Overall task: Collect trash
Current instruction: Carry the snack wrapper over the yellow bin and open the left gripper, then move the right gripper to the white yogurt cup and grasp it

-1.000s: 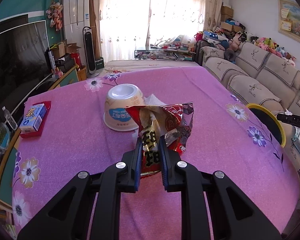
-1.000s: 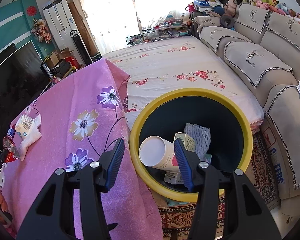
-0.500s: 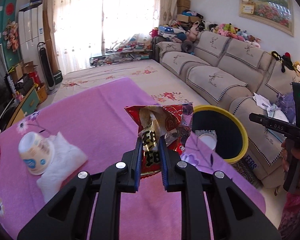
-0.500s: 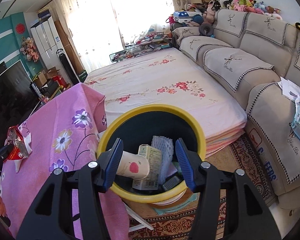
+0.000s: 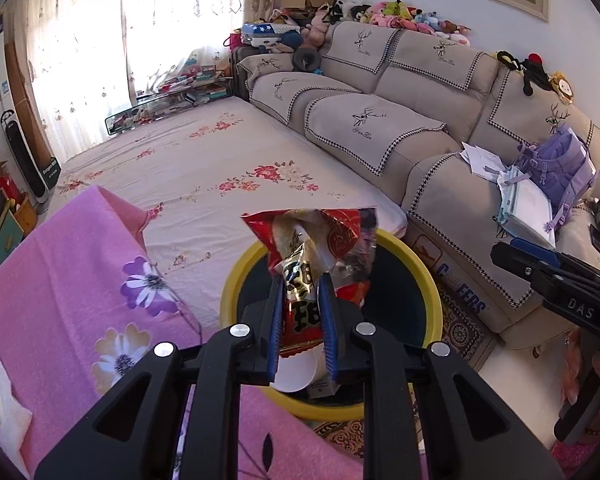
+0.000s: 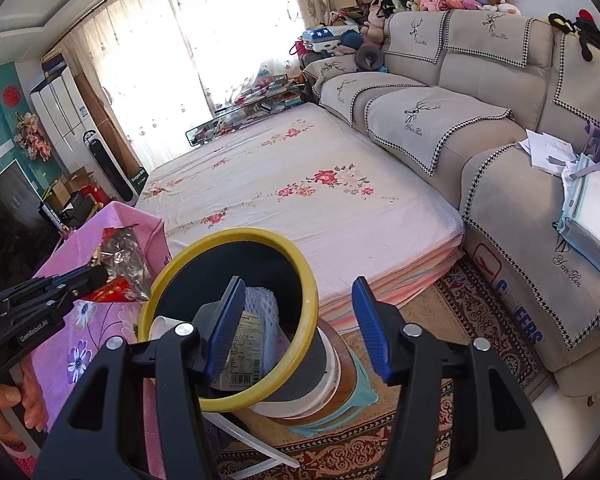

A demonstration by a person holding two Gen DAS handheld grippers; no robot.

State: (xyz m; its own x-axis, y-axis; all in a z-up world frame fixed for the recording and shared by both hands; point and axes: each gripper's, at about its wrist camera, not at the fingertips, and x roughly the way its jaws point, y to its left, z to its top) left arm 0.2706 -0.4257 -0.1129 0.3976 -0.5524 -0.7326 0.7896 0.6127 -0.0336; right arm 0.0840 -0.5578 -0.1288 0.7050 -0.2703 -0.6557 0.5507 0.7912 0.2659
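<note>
My left gripper (image 5: 302, 312) is shut on a red and silver snack bag (image 5: 320, 248) and holds it above the near rim of the yellow-rimmed black trash bin (image 5: 416, 264). The bin holds a white cup (image 5: 294, 374), a carton and white foam netting (image 6: 262, 304). In the right wrist view the bin (image 6: 300, 276) stands beside the pink table, and the left gripper (image 6: 88, 276) with the bag (image 6: 120, 256) is at its left rim. My right gripper (image 6: 296, 300) is open and empty, above the bin's right side.
The pink flowered tablecloth (image 5: 60, 288) covers the table at the left, with a white tissue (image 5: 0, 412) on it. A floral mattress (image 6: 300, 184) lies behind the bin. A beige sofa (image 6: 500, 128) runs along the right. A patterned rug (image 6: 480, 320) covers the floor.
My left gripper has carried the snack bag rightward from over the table to above the bin. My right gripper has drawn back and shifted right of the bin.
</note>
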